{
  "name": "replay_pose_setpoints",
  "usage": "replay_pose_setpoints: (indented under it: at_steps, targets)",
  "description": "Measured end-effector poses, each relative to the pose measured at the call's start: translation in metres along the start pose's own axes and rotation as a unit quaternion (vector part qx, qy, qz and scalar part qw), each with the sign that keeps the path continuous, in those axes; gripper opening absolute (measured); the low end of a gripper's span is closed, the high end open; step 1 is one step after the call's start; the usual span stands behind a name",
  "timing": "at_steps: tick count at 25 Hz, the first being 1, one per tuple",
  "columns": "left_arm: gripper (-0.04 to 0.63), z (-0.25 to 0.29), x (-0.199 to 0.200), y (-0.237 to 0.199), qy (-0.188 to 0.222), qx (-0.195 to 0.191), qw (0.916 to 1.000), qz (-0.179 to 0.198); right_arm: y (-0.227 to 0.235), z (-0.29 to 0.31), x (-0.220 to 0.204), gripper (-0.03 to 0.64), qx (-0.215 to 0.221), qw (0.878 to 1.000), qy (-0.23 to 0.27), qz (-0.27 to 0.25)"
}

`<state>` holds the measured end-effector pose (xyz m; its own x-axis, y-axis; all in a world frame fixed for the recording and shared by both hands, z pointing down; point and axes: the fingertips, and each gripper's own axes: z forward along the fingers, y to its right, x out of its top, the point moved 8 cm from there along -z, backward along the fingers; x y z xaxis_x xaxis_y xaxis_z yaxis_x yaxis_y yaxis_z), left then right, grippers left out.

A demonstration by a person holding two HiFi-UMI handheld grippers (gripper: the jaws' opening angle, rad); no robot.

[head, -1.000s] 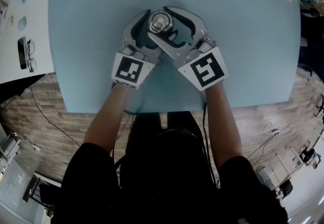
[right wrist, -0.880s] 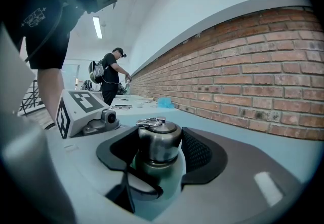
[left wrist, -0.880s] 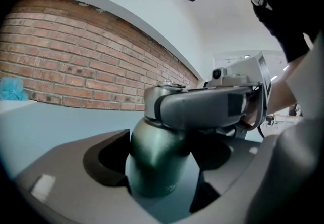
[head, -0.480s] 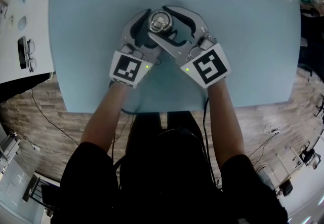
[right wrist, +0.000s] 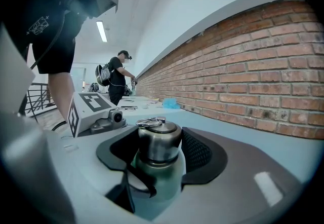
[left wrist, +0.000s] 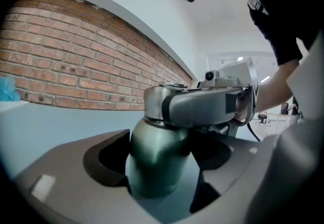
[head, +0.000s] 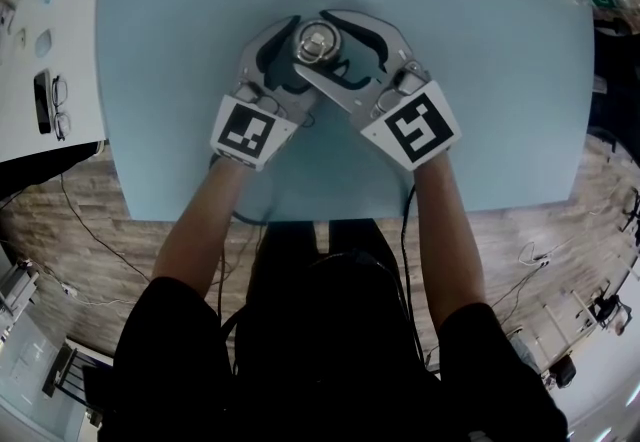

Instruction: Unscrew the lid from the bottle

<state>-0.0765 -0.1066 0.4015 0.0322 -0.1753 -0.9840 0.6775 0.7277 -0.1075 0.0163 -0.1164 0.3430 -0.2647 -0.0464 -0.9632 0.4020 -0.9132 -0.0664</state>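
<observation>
Blue table (head: 480, 80); jaws clamp bottle (left wrist: 157, 162) (and lid (right wrist: 159, 142)).

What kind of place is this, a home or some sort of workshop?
Likely a lab or workshop, not a home: a bare brick wall, a plain blue table, cables trailing over the wood floor, and someone standing at the far end.

BENCH (head: 480, 80): pale blue, bottle (head: 316, 57) upright at centre | LEFT: your left hand-held gripper (head: 290, 60) closes round the bottle below its lid (head: 316, 38) | RIGHT: your right hand-held gripper (head: 328, 48) brackets the lid, crossing above the left.
</observation>
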Motion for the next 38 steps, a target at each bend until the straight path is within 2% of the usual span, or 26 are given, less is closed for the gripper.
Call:
replay_pose_setpoints:
  at_steps: [8, 13, 21, 38]
  targets:
    - [0.364, -0.0001, -0.0006, -0.003, -0.004, -0.013, 0.9999, 0.001, 0.0019, 0.0011, 0.0005, 0.264, 0.01, 1.0, -0.002, -0.004]
    - [0.364, 0.0011, 0.0032, -0.0026, 0.008, -0.016, 0.9998, -0.001, 0.0024, 0.0006, 0.0009, 0.262, 0.016, 1.0, 0.003, -0.005]
    - [0.364, -0.0002, -0.0001, -0.0051, -0.007, -0.034, 0.9994, 0.005, 0.0034, 0.001, 0.0001, 0.262, 0.028, 1.0, 0.009, -0.001]
    - [0.364, -0.0002, 0.0007, -0.0078, -0.004, -0.057, 0.9983, 0.004, 0.0045, 0.002, -0.0027, 0.264, 0.057, 0.998, -0.002, -0.013]
